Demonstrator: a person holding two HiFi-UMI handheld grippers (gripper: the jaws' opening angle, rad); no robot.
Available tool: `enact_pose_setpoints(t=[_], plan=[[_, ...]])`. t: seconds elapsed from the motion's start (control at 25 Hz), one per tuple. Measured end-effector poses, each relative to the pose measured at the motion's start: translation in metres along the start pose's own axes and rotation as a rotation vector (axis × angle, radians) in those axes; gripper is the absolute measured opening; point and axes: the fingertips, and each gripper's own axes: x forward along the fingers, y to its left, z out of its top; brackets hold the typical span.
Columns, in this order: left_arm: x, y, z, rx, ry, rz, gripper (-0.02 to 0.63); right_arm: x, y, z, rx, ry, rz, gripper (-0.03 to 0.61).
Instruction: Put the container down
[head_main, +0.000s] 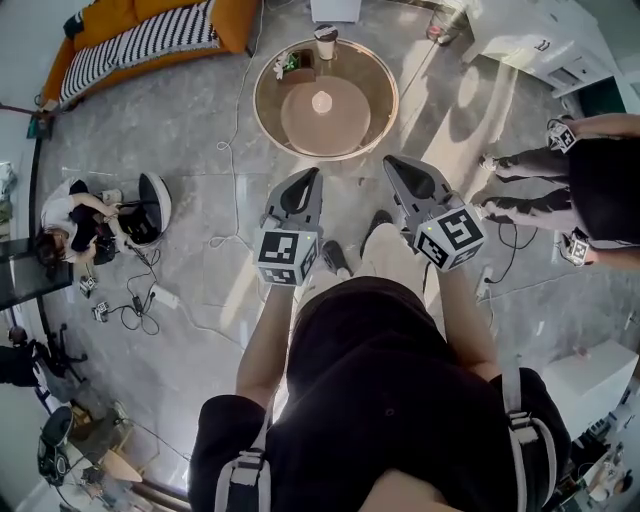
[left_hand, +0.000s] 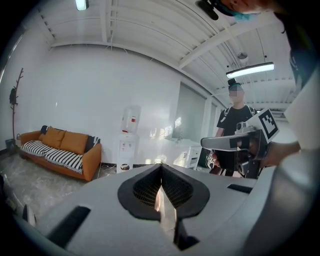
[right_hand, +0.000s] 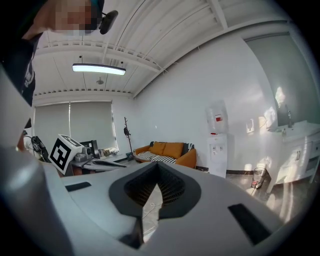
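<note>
Empty jaws, short of the desk (head_main: 260, 105).
My left gripper (head_main: 312, 175) and right gripper (head_main: 393, 162) stay-free: jaws closed on nothing, probably just idling.

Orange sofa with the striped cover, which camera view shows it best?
The left gripper view: the orange sofa stands whole at the left, back cushions and striped cover clear. The head view sees it from above, cropped at the top edge. The right gripper view shows it small and distant.
</note>
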Motion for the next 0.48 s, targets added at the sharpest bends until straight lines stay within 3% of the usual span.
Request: enact_pose_setpoints(t=[0.48], plan=[[-0.025,-0.002,0.006,0.032,-0.043,0.031,0.02,-0.018,0.022,0.001,0.0,-0.007,0.021,0.002]])
